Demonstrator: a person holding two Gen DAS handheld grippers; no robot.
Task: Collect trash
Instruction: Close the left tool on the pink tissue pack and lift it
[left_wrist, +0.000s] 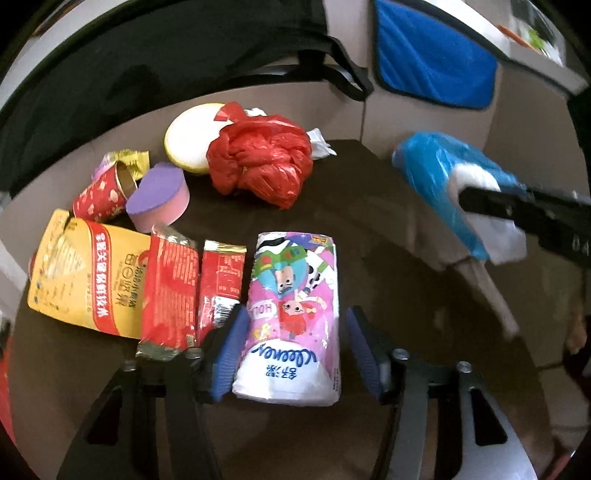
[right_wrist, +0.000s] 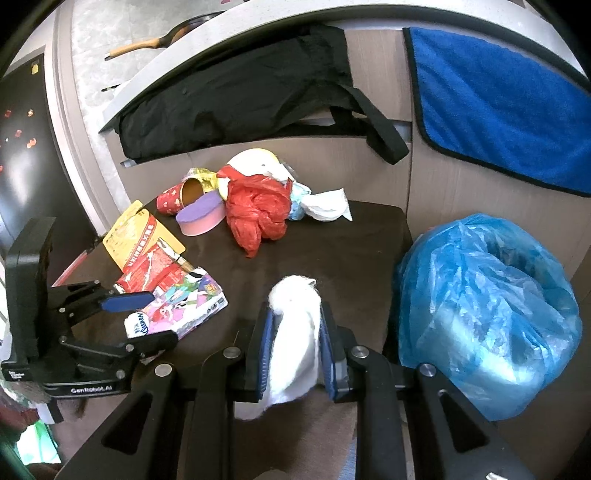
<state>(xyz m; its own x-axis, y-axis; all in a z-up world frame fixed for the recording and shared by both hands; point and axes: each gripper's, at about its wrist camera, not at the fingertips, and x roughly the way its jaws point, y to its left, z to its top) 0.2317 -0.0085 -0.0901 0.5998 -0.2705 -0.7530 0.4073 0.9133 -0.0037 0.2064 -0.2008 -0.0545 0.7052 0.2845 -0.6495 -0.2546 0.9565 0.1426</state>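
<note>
Right tongs (right_wrist: 295, 339) pinch a white tissue wad (right_wrist: 293, 332); blue-lined bin (right_wrist: 487, 314) sits just right of them, mouth up. Left tongs (left_wrist: 291, 350) are spread astride the tissue pack (left_wrist: 291, 317), its long axis running along the fingers; right one is nearer the bin.

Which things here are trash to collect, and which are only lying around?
For the job:
- pink printed tissue pack, between the open left hand-held gripper
- white crumpled tissue, in the right hand-held gripper
- crumpled red plastic bag
- blue plastic-lined bin

Just lying about:
- blue towel
- black cloth bag
</note>
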